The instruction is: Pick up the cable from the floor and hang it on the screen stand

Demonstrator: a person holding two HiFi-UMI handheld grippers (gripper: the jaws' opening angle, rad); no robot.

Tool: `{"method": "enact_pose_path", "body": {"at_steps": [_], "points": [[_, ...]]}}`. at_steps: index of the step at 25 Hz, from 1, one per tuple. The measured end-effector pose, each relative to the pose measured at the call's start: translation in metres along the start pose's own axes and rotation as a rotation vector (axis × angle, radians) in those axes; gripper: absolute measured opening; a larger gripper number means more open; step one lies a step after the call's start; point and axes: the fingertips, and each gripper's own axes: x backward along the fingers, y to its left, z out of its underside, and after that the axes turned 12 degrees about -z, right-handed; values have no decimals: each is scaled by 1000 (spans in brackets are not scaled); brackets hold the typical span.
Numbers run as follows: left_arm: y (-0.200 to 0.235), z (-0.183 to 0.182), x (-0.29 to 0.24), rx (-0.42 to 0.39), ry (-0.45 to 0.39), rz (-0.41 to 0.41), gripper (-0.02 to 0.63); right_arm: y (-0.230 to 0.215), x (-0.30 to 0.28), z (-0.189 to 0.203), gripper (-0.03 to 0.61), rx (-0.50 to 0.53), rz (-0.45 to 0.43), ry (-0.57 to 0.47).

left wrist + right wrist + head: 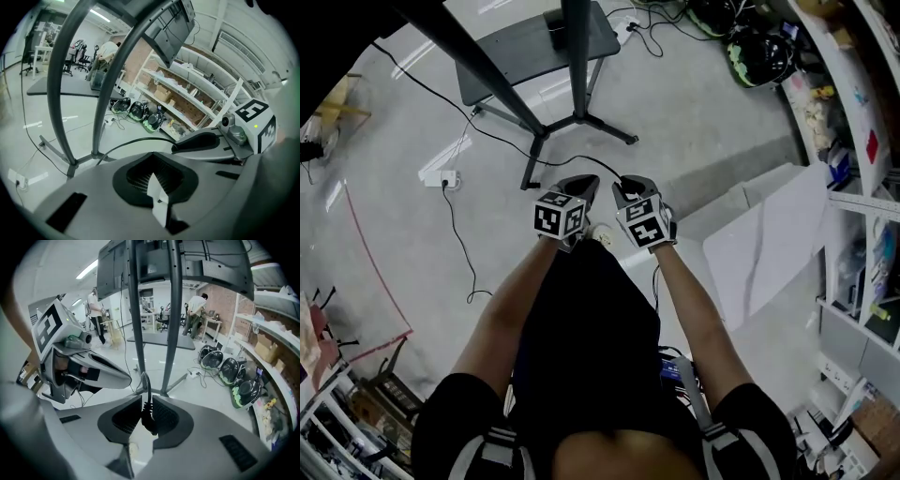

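Grey concrete floor [703, 112], shelving [853, 159] along right edge, screen stand [577, 56] upper centre. Left tongs [154, 180] closed, nothing between. Right tongs [149, 417] clamped on black cable [147, 389] end.

The head camera looked steeply down from above the person [591, 375], taking in the left gripper [581, 184], the right gripper [630, 186] and the floor [703, 112] well below. Each gripper camera sat close behind its own jaws, facing outward. All three views shared the screen stand [577, 56]; each gripper view also caught the other gripper.
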Motion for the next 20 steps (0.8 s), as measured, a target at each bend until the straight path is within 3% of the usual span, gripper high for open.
{"method": "enact_pose_path", "body": {"at_steps": [4, 9, 20], "points": [[-17, -31, 19, -59, -49, 14, 3, -6, 33, -29, 84, 62, 67, -27], [-40, -53, 49, -107, -86, 58, 3, 4, 75, -66, 84, 254, 183, -35], [-56, -95, 104, -81, -193, 56, 3, 26, 137, -138, 84, 425, 251, -123]]}}
